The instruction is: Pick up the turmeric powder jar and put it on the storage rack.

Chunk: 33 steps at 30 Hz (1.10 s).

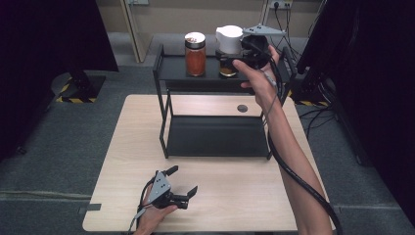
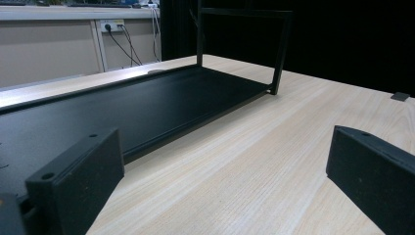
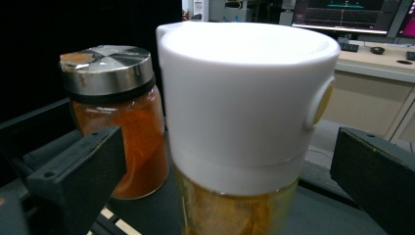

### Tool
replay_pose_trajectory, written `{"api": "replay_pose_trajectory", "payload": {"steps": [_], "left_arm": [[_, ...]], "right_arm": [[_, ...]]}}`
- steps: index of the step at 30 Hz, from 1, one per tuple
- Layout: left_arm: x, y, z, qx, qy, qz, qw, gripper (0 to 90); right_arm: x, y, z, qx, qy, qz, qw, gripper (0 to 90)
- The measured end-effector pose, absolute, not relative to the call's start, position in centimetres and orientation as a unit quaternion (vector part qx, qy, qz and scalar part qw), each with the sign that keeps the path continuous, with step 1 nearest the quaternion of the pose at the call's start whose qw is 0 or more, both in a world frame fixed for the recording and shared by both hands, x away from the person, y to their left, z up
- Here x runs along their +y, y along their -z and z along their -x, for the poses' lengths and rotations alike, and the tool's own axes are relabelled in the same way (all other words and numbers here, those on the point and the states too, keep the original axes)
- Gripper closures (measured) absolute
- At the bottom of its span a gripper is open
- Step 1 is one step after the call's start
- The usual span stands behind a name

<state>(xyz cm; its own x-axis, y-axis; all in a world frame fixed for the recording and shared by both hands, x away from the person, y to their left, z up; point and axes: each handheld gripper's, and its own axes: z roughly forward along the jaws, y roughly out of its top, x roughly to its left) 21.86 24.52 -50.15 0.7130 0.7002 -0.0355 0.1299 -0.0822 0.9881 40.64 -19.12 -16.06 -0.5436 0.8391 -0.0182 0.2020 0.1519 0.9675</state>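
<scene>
The right gripper (image 1: 230,61) is hovering up at the top shelf of the black rack (image 1: 161,66), and its jaws are standing wide apart, one on each side of the white-capped jar (image 1: 229,49). In the right gripper view (image 3: 230,196) the jar (image 3: 244,122) is sitting squarely between the two black jaws, with clear gaps on both sides, so nothing is being pinched. The jar's white cap is taking up the upper part, with a pale round button on its side, and a clear glass body with yellowish contents is showing below. Just beside it on the same shelf the steel-lidded jar (image 1: 195,54) is standing upright, full of orange-red powder; the right gripper view (image 3: 115,122) is showing some of that powder smeared on its lid.

Down at the near edge of the wooden table (image 1: 235,196), the left gripper (image 1: 183,186) is resting in the person's hand, jaws spread. The left gripper view (image 2: 225,191) is looking low across the tabletop (image 2: 254,166) towards the rack's bottom tray (image 2: 147,107), with bare wood lying between the jaws.
</scene>
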Motion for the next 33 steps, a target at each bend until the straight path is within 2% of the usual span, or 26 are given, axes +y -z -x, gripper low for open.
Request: {"api": "replay_pose_trajectory", "payload": {"steps": [9,33], "left_arm": [[24.5,50.2,-21.9,0.299,-0.235,-0.697,0.608,0.3],[24.5,50.2,-21.8,0.301,-0.236,-0.696,0.608,0.3]], "right_arm": [[-20.1,16.8,-39.1,0.692,-0.540,-0.366,0.309,0.5],[-23.1,18.8,-35.7,0.691,-0.574,-0.335,0.285,0.5]]}}
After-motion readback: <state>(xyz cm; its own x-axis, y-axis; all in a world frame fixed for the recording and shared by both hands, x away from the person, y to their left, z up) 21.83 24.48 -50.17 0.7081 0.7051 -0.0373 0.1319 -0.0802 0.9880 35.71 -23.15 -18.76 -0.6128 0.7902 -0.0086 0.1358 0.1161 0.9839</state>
